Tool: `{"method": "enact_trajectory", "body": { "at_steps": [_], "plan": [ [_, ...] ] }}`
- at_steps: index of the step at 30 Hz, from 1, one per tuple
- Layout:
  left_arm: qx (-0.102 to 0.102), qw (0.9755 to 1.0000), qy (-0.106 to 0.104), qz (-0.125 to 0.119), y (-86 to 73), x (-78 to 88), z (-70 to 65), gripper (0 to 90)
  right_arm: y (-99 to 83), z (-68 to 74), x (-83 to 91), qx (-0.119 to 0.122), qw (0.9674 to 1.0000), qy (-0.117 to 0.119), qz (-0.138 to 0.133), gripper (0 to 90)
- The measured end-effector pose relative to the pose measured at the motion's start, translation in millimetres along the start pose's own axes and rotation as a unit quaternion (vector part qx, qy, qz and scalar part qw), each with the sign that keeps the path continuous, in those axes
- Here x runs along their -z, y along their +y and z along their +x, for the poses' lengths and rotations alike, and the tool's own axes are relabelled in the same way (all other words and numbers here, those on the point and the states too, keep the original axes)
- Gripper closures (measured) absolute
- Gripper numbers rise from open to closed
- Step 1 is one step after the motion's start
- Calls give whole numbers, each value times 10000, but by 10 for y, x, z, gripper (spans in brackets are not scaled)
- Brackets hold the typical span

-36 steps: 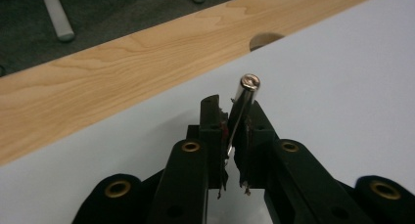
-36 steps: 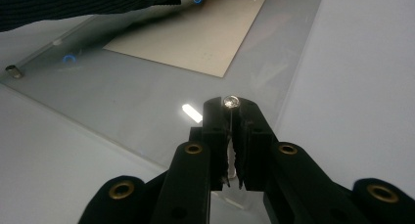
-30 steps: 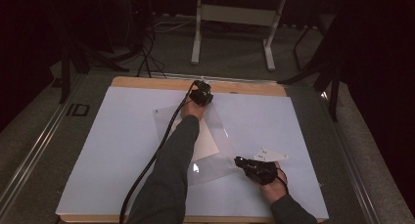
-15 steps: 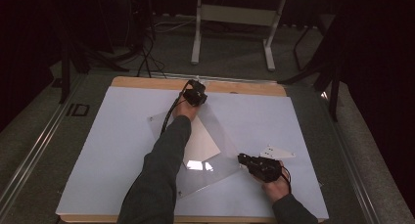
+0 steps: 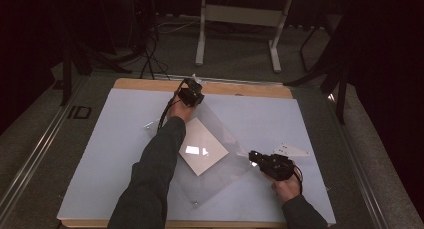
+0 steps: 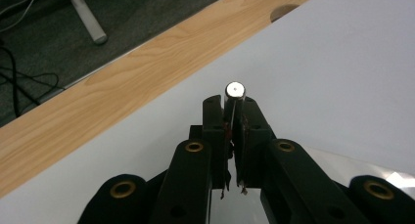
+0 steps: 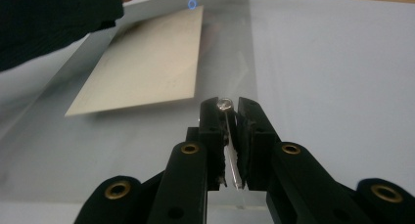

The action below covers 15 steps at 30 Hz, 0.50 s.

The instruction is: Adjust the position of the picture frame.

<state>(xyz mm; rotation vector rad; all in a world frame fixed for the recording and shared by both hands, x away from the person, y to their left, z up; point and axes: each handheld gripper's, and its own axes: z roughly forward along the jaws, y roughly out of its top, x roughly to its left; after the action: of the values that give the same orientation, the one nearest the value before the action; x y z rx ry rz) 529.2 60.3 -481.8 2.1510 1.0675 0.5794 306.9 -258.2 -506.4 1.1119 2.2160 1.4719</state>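
Note:
A clear plastic sheet (image 5: 220, 186) with small metal studs at its corners lies tilted over the white mat (image 5: 100, 154), and a white card (image 5: 202, 146) lies on or under it. My left gripper (image 5: 192, 91) is at the sheet's far corner near the wooden edge. Its jaws are shut on the sheet's thin edge just below a round metal stud (image 6: 235, 89). My right gripper (image 5: 255, 156) is shut on the sheet's right corner, also by a stud (image 7: 224, 104). The card (image 7: 147, 62) lies ahead and left of the right gripper (image 7: 227, 111).
A small white scrap (image 5: 292, 150) lies on the mat just beyond the right gripper. The table's wooden rim (image 6: 122, 82) runs along the far side. Behind it are a dark floor, cables and white table legs (image 5: 202, 29).
The left gripper has moved left along the far edge with the sheet's corner. The sheet and card have swung with it, and the right gripper has shifted slightly right and away.

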Motion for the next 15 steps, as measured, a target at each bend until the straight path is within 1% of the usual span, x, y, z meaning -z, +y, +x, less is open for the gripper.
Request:
{"method": "enact_trajectory", "body": {
  "at_steps": [5,7,10,11,14,15],
  "plan": [
    [32,10000,0,77,-54,126,71,850,65,-61,5,-72,10000,-28,-27,818],
    [82,9999,-51,52,-92,192,116,850,107,-86,8,-65,10000,-70,-19,816],
    [152,9998,-123,61,-171,301,189,850,188,-121,13,3,10000,-78,-25,814],
    [181,9997,-127,41,-193,328,204,851,230,-132,12,72,9999,-85,-5,813],
    [245,9995,-183,87,-294,437,273,851,312,-154,-2,152,9999,-70,37,811],
    [235,9995,-192,104,-318,462,289,851,342,-163,-13,166,9998,-57,31,811]
  ]
}}
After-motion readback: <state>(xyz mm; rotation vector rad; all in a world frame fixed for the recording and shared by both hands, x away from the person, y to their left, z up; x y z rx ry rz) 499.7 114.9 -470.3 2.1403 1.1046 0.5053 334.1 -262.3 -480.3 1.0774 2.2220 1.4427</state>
